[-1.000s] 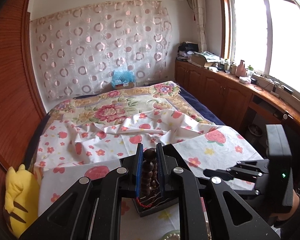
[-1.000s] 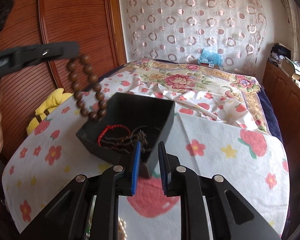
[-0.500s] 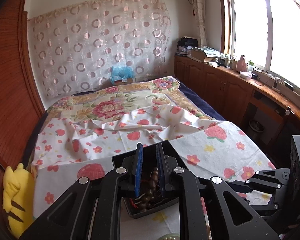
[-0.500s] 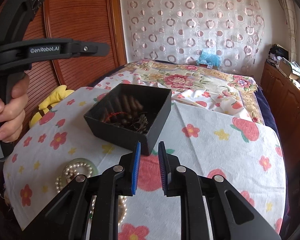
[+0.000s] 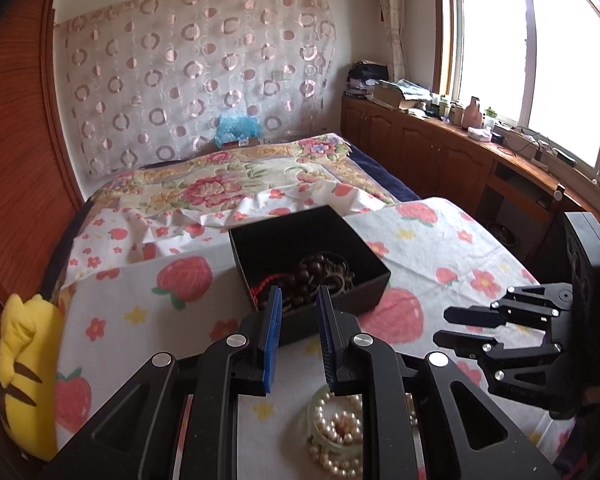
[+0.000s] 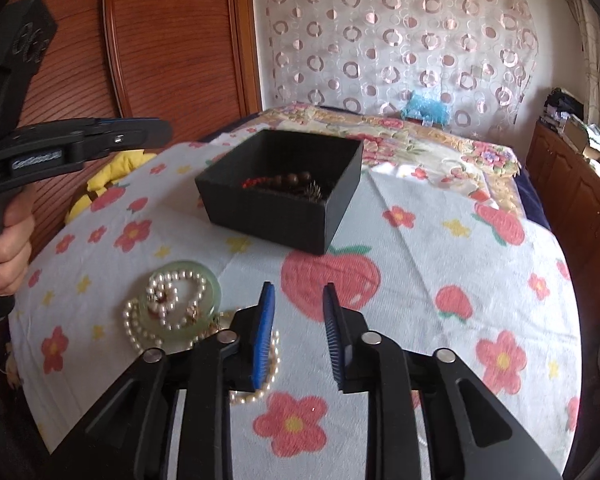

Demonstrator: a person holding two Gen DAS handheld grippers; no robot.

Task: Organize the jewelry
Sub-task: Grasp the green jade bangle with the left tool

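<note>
A black box [image 5: 374, 280] [image 6: 276, 216] stands on the strawberry-print cloth. In it lie a brown wooden bead bracelet [image 5: 310, 274] [image 6: 294, 179] and a red cord [image 5: 266, 282]. A pearl necklace [image 6: 172, 304] [image 5: 338, 432] lies on a pale green bangle [image 6: 216, 290] in front of the box. My left gripper [image 5: 297, 300] is open and empty, just in front of and above the box. My right gripper [image 6: 298, 294] is open and empty, low over the cloth to the right of the pearls.
The cloth [image 6: 440, 272] covers a raised surface at the foot of a bed [image 5: 220, 188]. A yellow plush toy [image 5: 24, 364] lies at the left edge. Wooden wardrobe doors [image 6: 160, 40] stand on the left, wooden cabinets [image 5: 440, 160] under the window on the right.
My left gripper dropped the brown bead bracelet into the box and pulled back, jaws wider. My right gripper let go of the box's front wall, opened and drew back toward the pearls.
</note>
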